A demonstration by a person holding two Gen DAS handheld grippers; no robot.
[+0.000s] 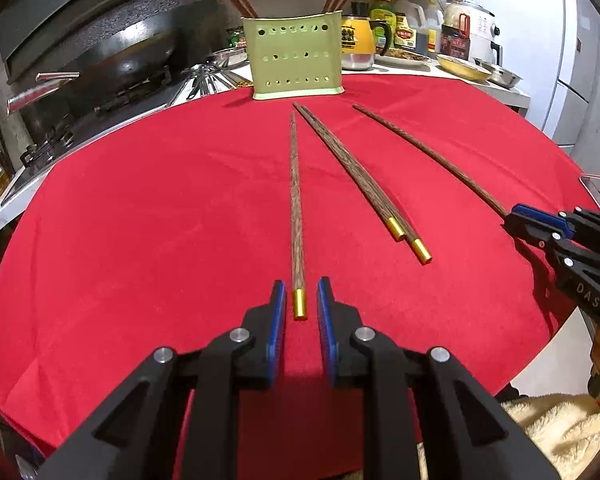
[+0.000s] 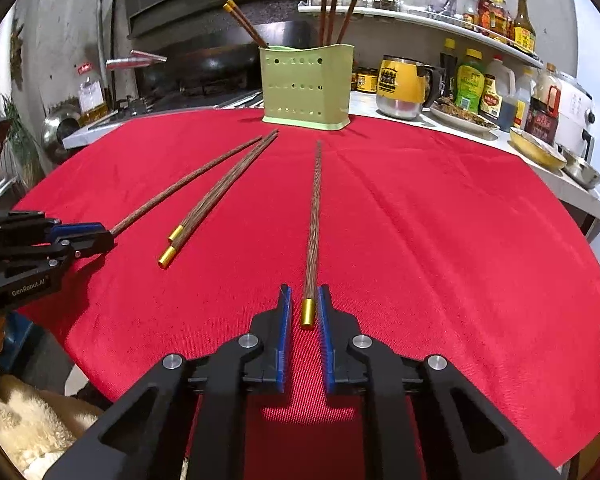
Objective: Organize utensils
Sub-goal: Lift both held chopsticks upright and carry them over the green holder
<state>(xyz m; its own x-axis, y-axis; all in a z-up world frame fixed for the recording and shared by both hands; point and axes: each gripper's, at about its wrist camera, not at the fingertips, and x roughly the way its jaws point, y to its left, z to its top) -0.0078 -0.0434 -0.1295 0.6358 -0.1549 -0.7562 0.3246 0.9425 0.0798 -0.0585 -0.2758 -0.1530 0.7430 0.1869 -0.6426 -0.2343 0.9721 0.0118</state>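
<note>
L gripper jaws nearly together, clamped on gold-capped end of leftmost chopstick. R gripper same, pinching capped end of rightmost chopstick. Both sticks lie flat on red cloth. Chopstick pair lies between them, untouched. Green holder at far edge, w/ more chopsticks upright inside.

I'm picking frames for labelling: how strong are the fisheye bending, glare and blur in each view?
Left wrist view: strong barrel bending, red cloth edge bows round, dark vignette corners, chopsticks sharp. Right wrist view: same bending, shelf curves, glare on the steel mug, no motion blur.
</note>
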